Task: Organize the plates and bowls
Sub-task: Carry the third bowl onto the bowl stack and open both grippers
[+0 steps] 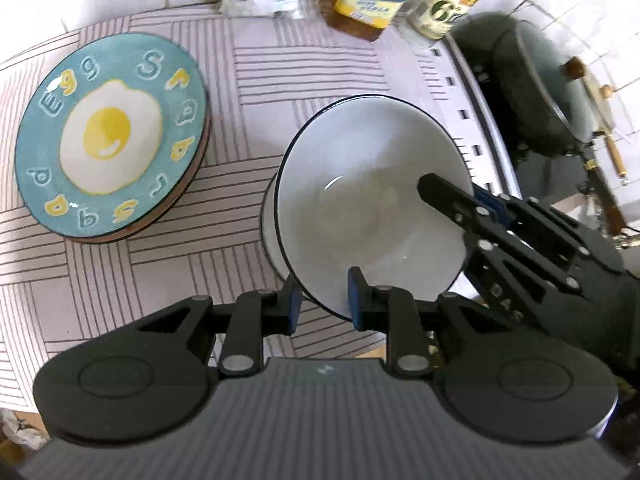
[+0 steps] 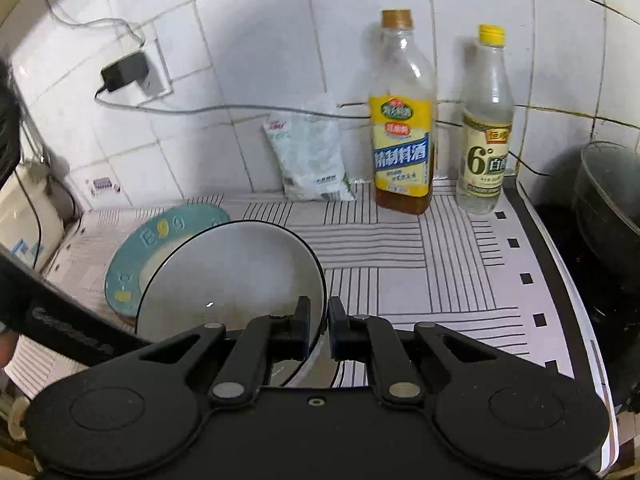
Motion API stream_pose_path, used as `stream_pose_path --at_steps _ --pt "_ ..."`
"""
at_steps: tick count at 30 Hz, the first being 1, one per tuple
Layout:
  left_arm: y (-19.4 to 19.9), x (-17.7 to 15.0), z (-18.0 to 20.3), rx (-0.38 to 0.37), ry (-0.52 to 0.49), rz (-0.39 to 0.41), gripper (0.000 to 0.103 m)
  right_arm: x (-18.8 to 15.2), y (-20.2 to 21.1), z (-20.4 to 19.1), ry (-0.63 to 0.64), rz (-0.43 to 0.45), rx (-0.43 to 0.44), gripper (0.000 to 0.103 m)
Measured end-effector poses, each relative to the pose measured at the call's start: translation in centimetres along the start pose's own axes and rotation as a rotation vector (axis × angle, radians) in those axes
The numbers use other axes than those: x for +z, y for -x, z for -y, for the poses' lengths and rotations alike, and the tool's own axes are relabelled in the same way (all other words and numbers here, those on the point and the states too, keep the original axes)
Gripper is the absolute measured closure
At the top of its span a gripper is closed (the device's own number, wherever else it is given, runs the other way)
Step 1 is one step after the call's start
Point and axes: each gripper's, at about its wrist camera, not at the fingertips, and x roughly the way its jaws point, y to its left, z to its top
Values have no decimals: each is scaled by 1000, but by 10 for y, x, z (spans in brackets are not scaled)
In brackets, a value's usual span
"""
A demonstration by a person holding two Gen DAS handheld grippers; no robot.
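A white-tiled kitchen wall backs a counter covered by a striped mat. In the right wrist view a yellow-labelled bottle and a clear bottle stand at upper right of centre, with a white packet leaning on the wall just left of them and a dark pot at the right edge. In the left wrist view the white bowl sits tilted at the centre of the frame, and the blue egg plate lies at upper left, well apart from it. The left gripper pinches the bowl's near rim at lower centre, one finger on each side. The right gripper is clamped on the rim at the bowl's right side; in the left view it reaches in from the right edge.
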Motion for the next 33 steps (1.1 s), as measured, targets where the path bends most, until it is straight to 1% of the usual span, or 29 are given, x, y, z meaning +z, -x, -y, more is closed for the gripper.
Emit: stream_pose_path --at_steps 1,2,4,5,8,14,19,22,23,24,26,28,30,33 --pt "-2 -1 -2 -3 20 -4 82 0 -1 2 -20 -9 8 90" --pt "-3 -2 -5 -21 49 -11 81 0 -3 3 -39 -14 10 90" --pt "-6 -4 -11 -47 101 -15 81 0 -4 -2 -7 -10 -2 90" --pt "-8 -5 -13 -45 114 -19 81 1 -6 -6 22 -16 -9 90" --pt "-11 -5 -13 -25 112 -22 81 -1 -13 -11 48 -48 -28 90" --pt "-18 0 -9 -1 106 -45 80 -9 -20 -19 128 -67 -80 91" --pt "-23 1 -8 12 102 -50 80 -15 -22 -28 221 -50 -137 90" --pt "-24 2 -7 27 95 -49 79 -22 -24 -39 339 -28 -193 89" --pt "-24 2 -7 27 91 -44 79 -25 -26 -42 377 -27 -216 85" --pt "-24 2 -6 25 88 -41 79 -27 -26 -43 397 -25 -230 85" --pt "-25 2 -5 35 84 -40 79 -28 -27 -40 371 -33 -218 79" --pt "-24 1 -6 33 88 -36 79 -27 -27 -34 306 -45 -194 78" --pt "-22 -1 -7 26 96 -30 79 -28 -23 -31 274 -37 -175 78" --pt "-10 -6 -9 13 104 -5 78 -27 -10 -23 234 -7 -130 75"
